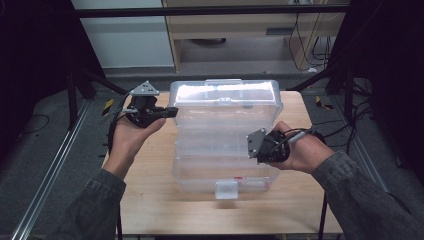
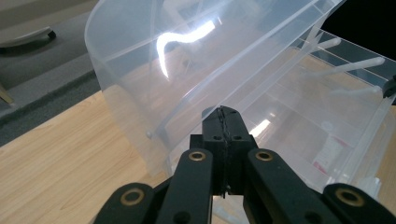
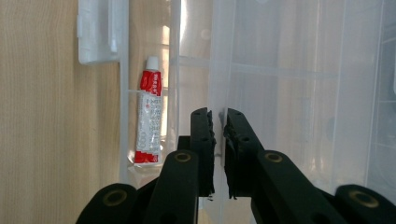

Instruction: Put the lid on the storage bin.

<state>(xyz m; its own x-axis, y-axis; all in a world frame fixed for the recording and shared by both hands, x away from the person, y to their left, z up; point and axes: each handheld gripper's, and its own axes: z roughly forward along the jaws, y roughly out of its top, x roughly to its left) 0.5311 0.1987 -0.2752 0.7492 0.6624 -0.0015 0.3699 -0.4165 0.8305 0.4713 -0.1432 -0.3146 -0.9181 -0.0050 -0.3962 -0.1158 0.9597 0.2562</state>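
A large clear plastic storage box lies on the wooden table, its clear lid tilted up off the base. Inside the base, near the front wall, lies a red and white tube. My left gripper is at the box's back left corner; in the left gripper view its jaws are shut tight right against the lid's lower edge. My right gripper is at the box's right side. Its jaws are closed on a thin clear edge of the lid.
A white latch tab sticks out from the box's front wall. Bare wood runs to the left of the box and in front of it. Grey floor and dark frame legs surround the table, with a cabinet and cables beyond its far edge.
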